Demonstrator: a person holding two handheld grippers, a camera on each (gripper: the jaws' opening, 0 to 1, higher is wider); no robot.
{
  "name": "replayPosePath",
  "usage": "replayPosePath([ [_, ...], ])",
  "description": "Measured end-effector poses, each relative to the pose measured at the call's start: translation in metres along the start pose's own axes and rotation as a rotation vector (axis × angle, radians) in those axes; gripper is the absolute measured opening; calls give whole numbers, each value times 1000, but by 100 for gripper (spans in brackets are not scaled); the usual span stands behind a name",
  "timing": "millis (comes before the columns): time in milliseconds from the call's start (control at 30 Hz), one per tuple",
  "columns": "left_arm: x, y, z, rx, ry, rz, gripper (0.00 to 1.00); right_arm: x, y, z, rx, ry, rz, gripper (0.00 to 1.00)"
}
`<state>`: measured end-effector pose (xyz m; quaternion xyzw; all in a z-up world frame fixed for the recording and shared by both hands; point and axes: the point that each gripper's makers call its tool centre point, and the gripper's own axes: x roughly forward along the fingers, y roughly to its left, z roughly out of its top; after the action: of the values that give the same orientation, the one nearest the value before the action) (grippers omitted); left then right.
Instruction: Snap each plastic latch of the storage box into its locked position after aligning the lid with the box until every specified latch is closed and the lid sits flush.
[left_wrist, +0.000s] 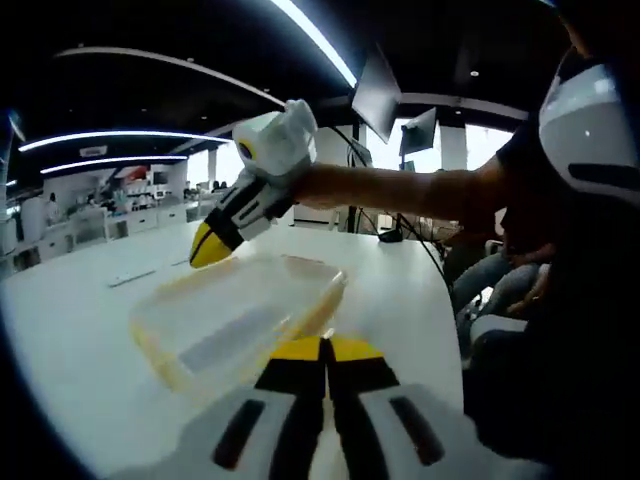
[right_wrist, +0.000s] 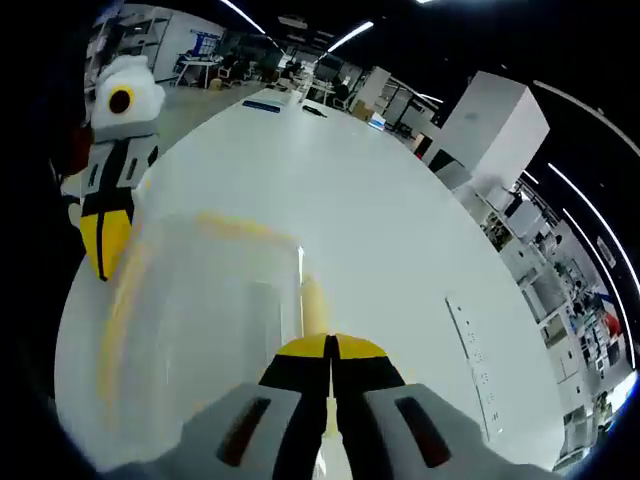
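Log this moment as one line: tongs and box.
left tongs: shut, at near edge of storage box | right tongs: shut, at opposite edge | lid: on box | latch state: cannot tell | table: white

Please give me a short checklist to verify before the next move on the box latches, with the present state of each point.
1. Both grippers at the box: ok. The left gripper is at one edge, the right gripper at another.
2. Fingers shut for pressing: ok, both pairs are closed with nothing between them.
3. Lid on the box: ok, it covers the top.
4. Lid flush all around: cannot tell, the picture is blurred.
5. Yellow latches locked: cannot tell.
6. Table around the box free: ok.
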<state>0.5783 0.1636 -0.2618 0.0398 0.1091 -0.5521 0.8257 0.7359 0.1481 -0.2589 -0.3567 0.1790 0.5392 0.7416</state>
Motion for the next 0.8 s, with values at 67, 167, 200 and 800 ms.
replayPosePath([
  [67,2,0,-2,-7,6,7,0,2,-5,0,14,-6,40,0],
  [167,6,0,-3,-23,4,13,0,8,-10,-7,39,20,87,0],
  [200,8,-2,-4,-25,2,13,0,12,-6,-12,43,43,137,0],
  [800,14,-8,-11,-96,-13,53,0,35,4,-28,243,20,536,0],
])
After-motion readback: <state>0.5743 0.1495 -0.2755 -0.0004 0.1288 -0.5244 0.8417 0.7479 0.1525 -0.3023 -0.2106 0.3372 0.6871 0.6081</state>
